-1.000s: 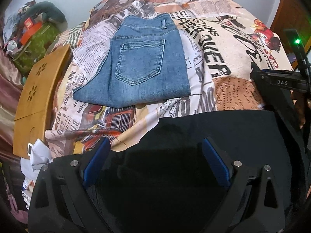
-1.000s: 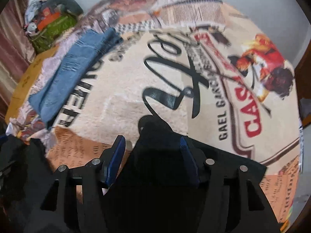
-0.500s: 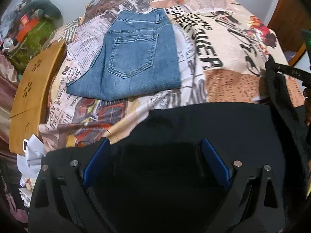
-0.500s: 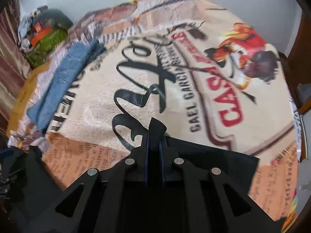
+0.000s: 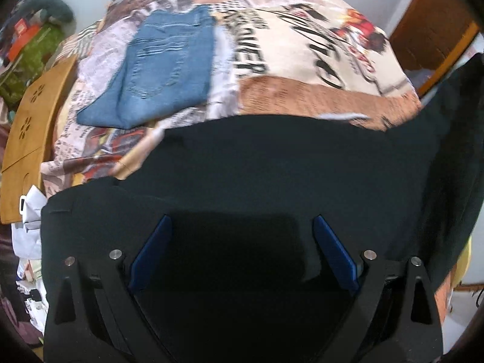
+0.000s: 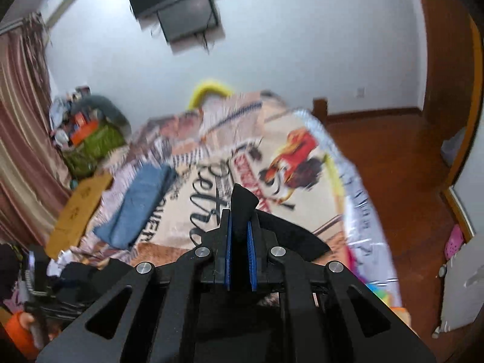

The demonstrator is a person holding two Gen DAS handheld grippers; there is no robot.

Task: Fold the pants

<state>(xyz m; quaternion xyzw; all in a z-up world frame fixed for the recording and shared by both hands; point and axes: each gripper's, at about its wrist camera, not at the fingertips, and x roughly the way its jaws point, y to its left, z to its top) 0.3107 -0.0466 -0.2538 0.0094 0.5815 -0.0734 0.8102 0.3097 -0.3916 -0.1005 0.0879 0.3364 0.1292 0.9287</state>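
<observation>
Black pants [image 5: 287, 166] lie across the near part of the bed, and their right side rises steeply toward the upper right. My left gripper [image 5: 242, 251] hangs just over them, pointing steeply down, its blue pads [image 5: 151, 254] wide apart and open. My right gripper [image 6: 240, 220] is shut on a corner of the black pants [image 6: 243, 199]. It holds that corner lifted well above the bed, with a peak of cloth sticking out past the fingertips.
Folded blue jeans [image 5: 163, 72] lie on the printed bed cover [image 5: 302, 60] at the far left, also visible as blue jeans [image 6: 136, 205]. A wooden board [image 5: 27, 121] leans at the bed's left edge. Clutter [image 6: 93, 142] is piled by the curtain. Wooden floor [image 6: 393, 166] lies to the right.
The right gripper shut on the corner of the black pants and rose with it, tilting up toward the wall. The pants' right side lifted. The left gripper shifted a little and stayed open.
</observation>
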